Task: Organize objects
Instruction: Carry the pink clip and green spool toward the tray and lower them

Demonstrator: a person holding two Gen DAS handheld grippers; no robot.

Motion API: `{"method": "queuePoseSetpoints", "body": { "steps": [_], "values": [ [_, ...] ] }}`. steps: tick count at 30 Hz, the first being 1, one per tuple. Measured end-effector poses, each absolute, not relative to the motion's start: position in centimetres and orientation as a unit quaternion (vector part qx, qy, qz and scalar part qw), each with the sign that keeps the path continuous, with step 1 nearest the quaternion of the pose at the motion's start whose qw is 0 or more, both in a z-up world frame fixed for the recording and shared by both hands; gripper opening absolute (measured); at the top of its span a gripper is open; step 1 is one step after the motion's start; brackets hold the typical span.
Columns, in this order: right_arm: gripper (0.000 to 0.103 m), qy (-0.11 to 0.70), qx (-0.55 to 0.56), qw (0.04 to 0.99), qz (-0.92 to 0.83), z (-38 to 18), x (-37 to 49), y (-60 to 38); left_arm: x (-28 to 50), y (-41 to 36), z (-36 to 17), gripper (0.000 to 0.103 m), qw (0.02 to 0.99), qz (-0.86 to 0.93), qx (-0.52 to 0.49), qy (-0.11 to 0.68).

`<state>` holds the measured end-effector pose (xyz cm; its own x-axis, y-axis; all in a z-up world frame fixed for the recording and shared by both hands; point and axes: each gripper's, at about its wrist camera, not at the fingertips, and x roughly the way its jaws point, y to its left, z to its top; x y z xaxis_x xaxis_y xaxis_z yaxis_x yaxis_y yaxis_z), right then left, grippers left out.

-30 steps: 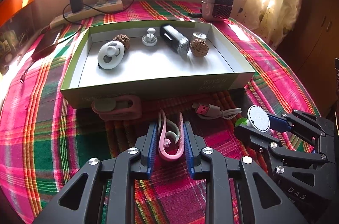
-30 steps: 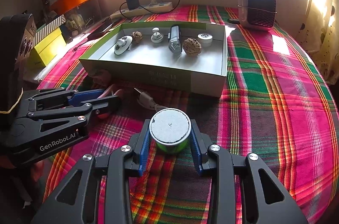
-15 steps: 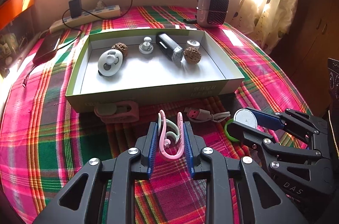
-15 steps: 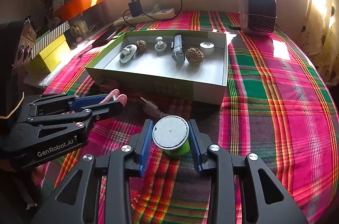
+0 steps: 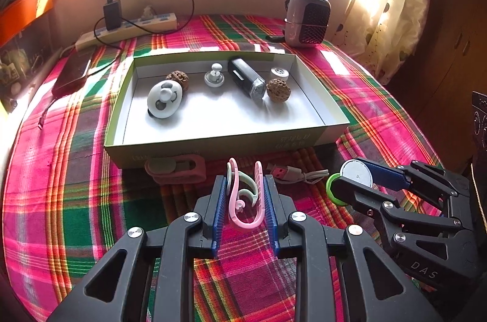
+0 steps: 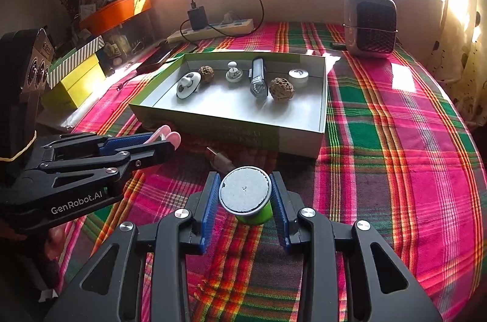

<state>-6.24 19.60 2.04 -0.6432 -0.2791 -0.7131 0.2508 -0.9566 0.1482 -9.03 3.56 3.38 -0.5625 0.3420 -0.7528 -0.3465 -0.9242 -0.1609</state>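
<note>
My left gripper (image 5: 245,200) is shut on a pink and pale green ear hook (image 5: 243,197) and holds it above the plaid cloth, in front of the open green box (image 5: 213,145). My right gripper (image 6: 245,200) is shut on a green capsule with a white foil lid (image 6: 246,194); it also shows in the left wrist view (image 5: 354,174). The box holds a white oval gadget (image 5: 164,98), two walnuts (image 5: 278,90), a white knob (image 5: 214,75), a black and silver device (image 5: 246,78) and a white disc (image 5: 280,73).
A pink holder (image 5: 176,168) and a USB cable (image 5: 289,172) lie on the cloth against the box's front wall. A small heater (image 5: 307,20), a power strip (image 5: 127,28) and a dark phone (image 5: 73,72) sit beyond the box. Yellow boxes (image 6: 73,78) stand at the left.
Both grippers have lifted and drawn back a little with their objects still held; the box looks smaller and farther away.
</note>
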Motion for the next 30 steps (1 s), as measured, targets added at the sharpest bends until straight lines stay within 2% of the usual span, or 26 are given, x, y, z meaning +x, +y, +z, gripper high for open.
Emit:
{"method": "queuePoseSetpoints", "body": {
  "steps": [14, 30],
  "values": [
    [0.034, -0.029, 0.367, 0.134, -0.92, 4.9, -9.9, 20.6, -13.1, 3.7, 5.5, 0.022, 0.201, 0.892, -0.405, 0.002],
    [0.034, -0.057, 0.402, 0.152, -0.901, 2.4, -16.4, 20.2, -20.1, 4.1, 3.6, 0.022, 0.188, 0.881, -0.434, -0.004]
  ]
}}
